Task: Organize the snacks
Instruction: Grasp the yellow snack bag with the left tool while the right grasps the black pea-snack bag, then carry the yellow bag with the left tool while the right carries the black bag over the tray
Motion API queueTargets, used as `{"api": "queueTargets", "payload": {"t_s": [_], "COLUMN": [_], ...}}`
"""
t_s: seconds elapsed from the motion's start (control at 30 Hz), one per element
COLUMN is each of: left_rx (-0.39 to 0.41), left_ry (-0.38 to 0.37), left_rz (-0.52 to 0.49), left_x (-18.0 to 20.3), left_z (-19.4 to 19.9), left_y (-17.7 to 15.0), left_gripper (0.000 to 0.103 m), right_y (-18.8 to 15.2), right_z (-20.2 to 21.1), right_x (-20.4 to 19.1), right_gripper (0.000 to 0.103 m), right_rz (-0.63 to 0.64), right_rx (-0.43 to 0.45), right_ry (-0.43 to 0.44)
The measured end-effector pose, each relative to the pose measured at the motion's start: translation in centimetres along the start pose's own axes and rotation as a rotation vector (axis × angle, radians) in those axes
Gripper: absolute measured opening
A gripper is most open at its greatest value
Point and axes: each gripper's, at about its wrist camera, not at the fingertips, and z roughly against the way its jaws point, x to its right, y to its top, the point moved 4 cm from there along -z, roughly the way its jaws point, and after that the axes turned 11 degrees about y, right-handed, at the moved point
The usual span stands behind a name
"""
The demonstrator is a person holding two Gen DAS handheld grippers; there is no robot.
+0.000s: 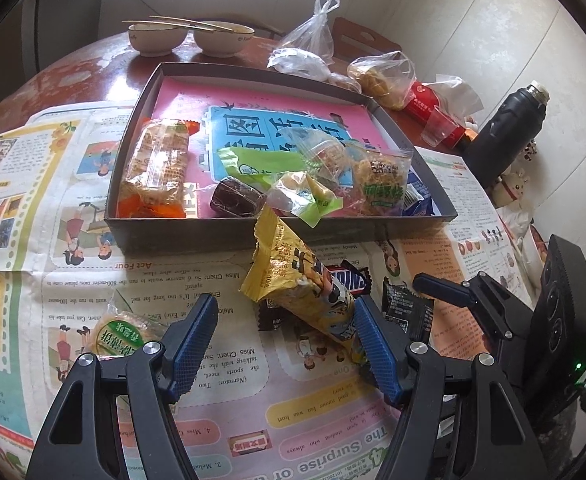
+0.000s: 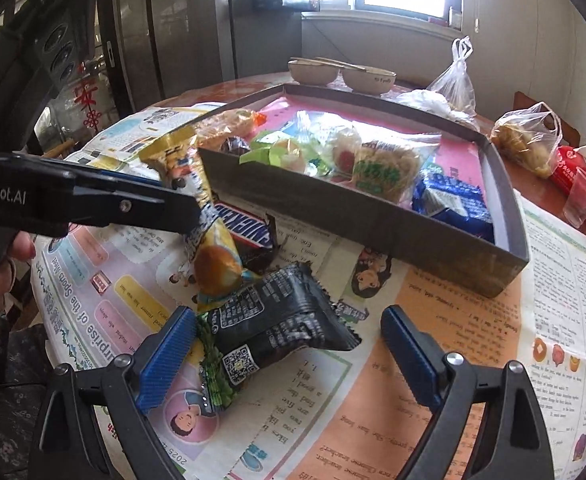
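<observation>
Snacks: several already lie in the box (image 1: 173,236); yellow packet (image 1: 297,280), chocolate bar (image 2: 241,220), black packet (image 2: 277,320) and green cake (image 1: 121,332) remain on newspaper. Left gripper (image 1: 285,344) and right gripper (image 2: 289,360) gape, holding nothing.

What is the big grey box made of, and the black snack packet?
The grey box looks like matte cardboard: thin, flat, dull walls with folded corners. The black snack packet seems to be glossy plastic film, crinkled, with a jagged sealed edge.
</observation>
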Motion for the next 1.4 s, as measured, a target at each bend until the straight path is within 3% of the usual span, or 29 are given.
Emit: {"api": "queueTargets", "payload": {"t_s": [0.13, 0.27, 0.57, 0.67, 0.73, 0.8, 1.1, 1.3, 1.4], "left_rx": [0.002, 0.004, -0.019, -0.021, -0.02, -0.018, -0.021, 0.008, 0.025], "left_ry": [-0.003, -0.008, -0.054, -0.061, -0.071, -0.076, -0.079, -0.085, -0.087], "left_rz": [0.0, -0.003, 0.01, 0.017, 0.02, 0.016, 0.0, 0.012, 0.018], "left_x": [0.2, 0.5, 1.2, 1.3, 1.4, 1.4, 1.1, 0.2, -0.2], "left_z": [-0.1, -0.3, -1.4, -1.6, -1.5, -1.4, -0.8, 0.6, 1.2], "left_y": [0.1, 0.3, 0.4, 0.4, 0.4, 0.4, -0.1, -0.1, 0.1], "left_gripper": [0.072, 0.072, 0.071, 0.063, 0.052, 0.044, 0.038, 0.022, 0.02], "right_y": [0.0, 0.1, 0.0, 0.1, 0.1, 0.2, 0.1, 0.4, 0.4], "right_z": [-0.2, -0.2, 0.3, 0.5, 0.6, 0.8, 1.2, 1.5, 1.5], "right_x": [-0.6, -1.1, -1.1, -0.2, 0.3, 0.8, 1.8, 2.3, 2.4], "right_gripper": [0.09, 0.075, 0.063, 0.061, 0.06, 0.053, 0.051, 0.046, 0.045], "right_rz": [0.03, 0.046, 0.052, 0.022, 0.002, -0.019, -0.05, -0.09, -0.1], "right_rx": [-0.001, 0.013, 0.012, 0.012, 0.019, 0.026, 0.042, 0.065, 0.067], "right_ry": [-0.014, -0.003, -0.005, -0.013, -0.021, -0.02, -0.015, -0.015, -0.02]}}
